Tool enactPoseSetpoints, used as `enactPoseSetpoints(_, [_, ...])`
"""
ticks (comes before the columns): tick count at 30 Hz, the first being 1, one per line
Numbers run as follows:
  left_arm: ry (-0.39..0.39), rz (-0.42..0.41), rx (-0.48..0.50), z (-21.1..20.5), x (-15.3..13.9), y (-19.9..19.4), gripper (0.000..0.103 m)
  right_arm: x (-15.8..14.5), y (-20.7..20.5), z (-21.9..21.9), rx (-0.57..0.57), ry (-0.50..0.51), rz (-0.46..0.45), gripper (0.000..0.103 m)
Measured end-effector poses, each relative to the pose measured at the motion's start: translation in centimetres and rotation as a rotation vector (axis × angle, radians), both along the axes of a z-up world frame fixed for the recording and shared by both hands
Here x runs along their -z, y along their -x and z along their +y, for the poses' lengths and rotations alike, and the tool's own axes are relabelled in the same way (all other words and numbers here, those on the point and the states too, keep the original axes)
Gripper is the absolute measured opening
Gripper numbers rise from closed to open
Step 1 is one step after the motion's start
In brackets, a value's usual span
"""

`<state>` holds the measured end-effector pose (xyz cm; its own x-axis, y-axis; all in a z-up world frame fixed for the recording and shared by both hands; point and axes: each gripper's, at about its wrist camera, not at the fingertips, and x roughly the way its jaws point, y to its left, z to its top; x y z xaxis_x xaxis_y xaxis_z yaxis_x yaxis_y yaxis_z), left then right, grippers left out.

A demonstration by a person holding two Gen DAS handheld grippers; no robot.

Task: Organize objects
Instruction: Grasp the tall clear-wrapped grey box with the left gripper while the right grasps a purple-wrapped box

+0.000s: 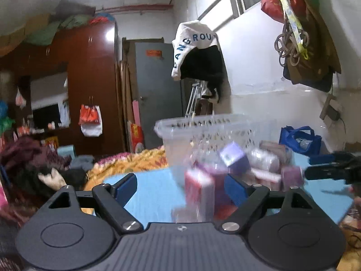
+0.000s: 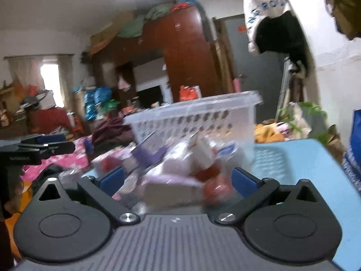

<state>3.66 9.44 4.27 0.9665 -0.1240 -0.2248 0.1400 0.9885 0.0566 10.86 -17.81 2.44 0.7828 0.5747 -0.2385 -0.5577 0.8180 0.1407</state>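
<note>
Left wrist view: I'm holding the left gripper (image 1: pixel 180 186) with jaws standing wide, nothing clamped. A red-and-white box (image 1: pixel 199 195) is sitting between the blue pads (image 1: pixel 126 188), touching neither as far as the blur shows. It's at the near edge of a pile of small boxes (image 1: pixel 243 166) on the light-blue table (image 1: pixel 153 194). A clear perforated basket (image 1: pixel 203 133) is standing just behind the pile. The right gripper (image 1: pixel 331 169) is poking in from the right edge, beside the pile.

Right wrist view: I'm holding the right gripper (image 2: pixel 178 181) at full spread, gripping nothing. The pile of small boxes (image 2: pixel 180 171), white, purple and red, is lying between and beyond the fingers, heavily blurred, contact unclear. The basket (image 2: pixel 194 117) is sitting behind it on the table (image 2: pixel 304 162). The left gripper (image 2: pixel 45 146) is showing at the left edge.
</note>
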Motion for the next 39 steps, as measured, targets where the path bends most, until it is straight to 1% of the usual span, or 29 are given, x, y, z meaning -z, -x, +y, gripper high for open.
enactPoseSetpoints(1, [0.009, 0.006, -0.001, 0.3, 0.6, 0.2, 0.087, 0.1, -0.3, 0.7, 0.001, 0.041, 0.0, 0.103])
enactPoseSetpoints(3, [0.016, 0.027, -0.004, 0.6, 1.6, 0.2, 0.087, 0.4, -0.6, 1.7, 0.019, 0.077, 0.012, 0.103])
enactPoseSetpoints(5, [0.022, 0.041, -0.001, 0.5, 2.4, -0.2, 0.087, 0.8, -1.2, 1.8, 0.005, 0.072, 0.043, 0.103])
enactPoseSetpoints(8, [0.038, 0.061, 0.018, 0.4, 3.7, -0.7, 0.087, 1.1, -1.5, 1.7, 0.013, 0.054, 0.068, 0.103])
enactPoseSetpoints(10, [0.027, 0.074, 0.012, 0.3, 4.7, -0.9, 0.087, 0.9, -1.7, 1.5, 0.015, 0.043, 0.072, 0.103])
enactPoseSetpoints(12, [0.029, 0.076, 0.004, 0.1, 5.3, -0.9, 0.084, 0.9, -1.6, 1.4, 0.031, 0.034, 0.074, 0.103])
enactPoseSetpoints(14, [0.032, 0.092, 0.018, 0.0, 5.8, -1.1, 0.077, 1.3, -1.5, 1.6, 0.031, 0.042, 0.098, 0.102])
enactPoseSetpoints(16, [0.024, 0.094, 0.018, -0.3, 6.0, -1.1, 0.073, 1.6, -1.6, 2.1, 0.013, 0.062, 0.119, 0.097])
enactPoseSetpoints(17, [0.02, 0.09, 0.014, -0.4, 6.2, -1.1, 0.071, 1.7, -1.5, 2.0, 0.012, 0.064, 0.115, 0.094])
enactPoseSetpoints(18, [0.017, 0.086, 0.01, -0.5, 6.3, -1.0, 0.069, 1.8, -1.4, 2.0, 0.014, 0.061, 0.111, 0.093])
enactPoseSetpoints(19, [0.018, 0.082, 0.008, -0.5, 6.3, -1.0, 0.062, 1.9, -1.3, 1.9, 0.015, 0.057, 0.112, 0.093])
enactPoseSetpoints(20, [0.022, 0.081, 0.009, -0.5, 6.3, -1.0, 0.058, 2.0, -1.3, 1.7, 0.013, 0.051, 0.116, 0.093])
enactPoseSetpoints(21, [0.028, 0.082, 0.01, -0.5, 6.4, -1.0, 0.056, 2.1, -1.3, 1.5, 0.013, 0.042, 0.122, 0.092])
enactPoseSetpoints(23, [0.043, 0.074, 0.008, -0.3, 6.4, -0.9, 0.041, 2.2, -1.4, 1.2, 0.01, 0.025, 0.132, 0.091])
enactPoseSetpoints(24, [0.043, 0.073, 0.009, -0.3, 6.4, -0.9, 0.041, 2.2, -1.4, 1.3, 0.004, 0.023, 0.136, 0.09])
enactPoseSetpoints(26, [0.047, 0.059, 0.012, -0.3, 6.4, -0.6, 0.041, 2.3, -1.2, 1.1, 0.008, 0.016, 0.126, 0.08])
enactPoseSetpoints(27, [0.043, 0.054, 0.012, -0.4, 6.4, -0.6, 0.041, 2.3, -1.1, 1.1, 0.011, 0.015, 0.123, 0.078])
enactPoseSetpoints(29, [0.032, 0.057, 0.027, -0.7, 6.3, -0.5, 0.041, 2.3, -1.0, 0.9, 0.013, -0.001, 0.12, 0.077])
enactPoseSetpoints(33, [0.02, 0.038, 0.037, -1.2, 6.3, -0.1, 0.041, 2.3, -0.5, 1.0, 0.025, 0.009, 0.092, 0.076])
enactPoseSetpoints(39, [0.037, 0.0, 0.061, -1.4, 5.6, 0.8, 0.041, 1.9, 1.2, 1.2, 0.052, 0.055, -0.013, 0.076])
